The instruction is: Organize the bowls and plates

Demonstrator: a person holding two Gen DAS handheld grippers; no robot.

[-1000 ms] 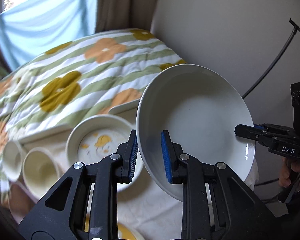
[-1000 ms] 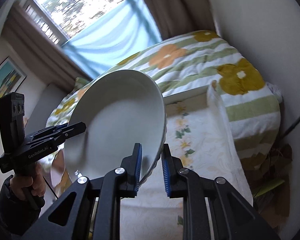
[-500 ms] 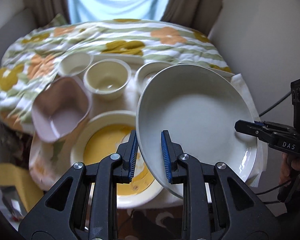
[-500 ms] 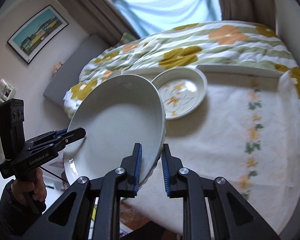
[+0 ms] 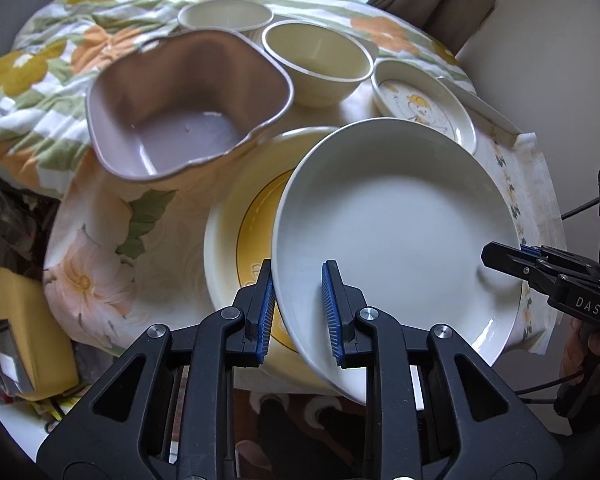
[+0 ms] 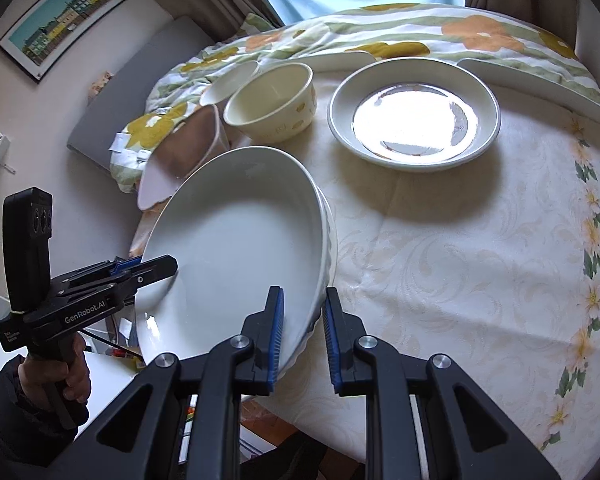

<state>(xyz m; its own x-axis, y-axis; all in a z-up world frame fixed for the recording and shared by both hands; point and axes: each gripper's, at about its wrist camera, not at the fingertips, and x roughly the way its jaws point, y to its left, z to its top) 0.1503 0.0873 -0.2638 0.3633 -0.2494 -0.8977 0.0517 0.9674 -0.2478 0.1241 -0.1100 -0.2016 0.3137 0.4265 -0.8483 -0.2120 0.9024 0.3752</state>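
Observation:
A large white plate hangs tilted over the table, held by both grippers at opposite rims. My left gripper is shut on its near rim, with the right gripper clamped on the far rim at the right. In the right wrist view my right gripper is shut on the plate's fluted rim, and the left gripper bites the opposite side. Under the plate lies a yellow-banded plate. Behind it stand a mauve square bowl, a cream bowl, a small cream cup and a patterned shallow dish.
The table wears a pale floral cloth, and a flowered quilt is heaped behind it. A flat white tray edge lies at the back right. A yellow object sits low on the left. A hand grips the left tool.
Both grippers have carried the white plate down and across, from near the wall and bed to above the yellow-banded plate. The bowls and table now fill the view.

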